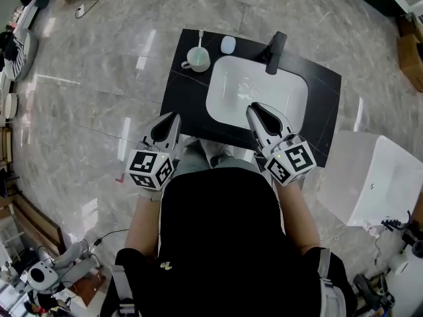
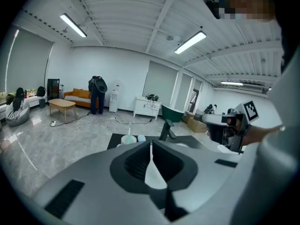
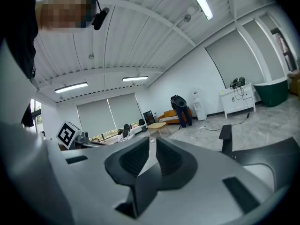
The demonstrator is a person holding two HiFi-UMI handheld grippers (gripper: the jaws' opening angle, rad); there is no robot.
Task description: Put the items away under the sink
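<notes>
the left gripper (image 1: 172,119) is held at the near left edge of the black counter (image 1: 180,88). its jaws are closed together and nothing is gripped between them, as confirmed in the left gripper view. the right gripper (image 1: 255,109) is held over the near rim of the white basin (image 1: 228,101). its jaws are likewise pressed shut and nothing is held in them. a cup (image 1: 197,59) with a toothbrush (image 1: 201,37) standing in it is located at the far left corner of the counter. a small pale oval item (image 1: 228,44) is placed just beside the cup, between it and the black faucet (image 1: 274,51). both grippers are kept well apart from these items.
</notes>
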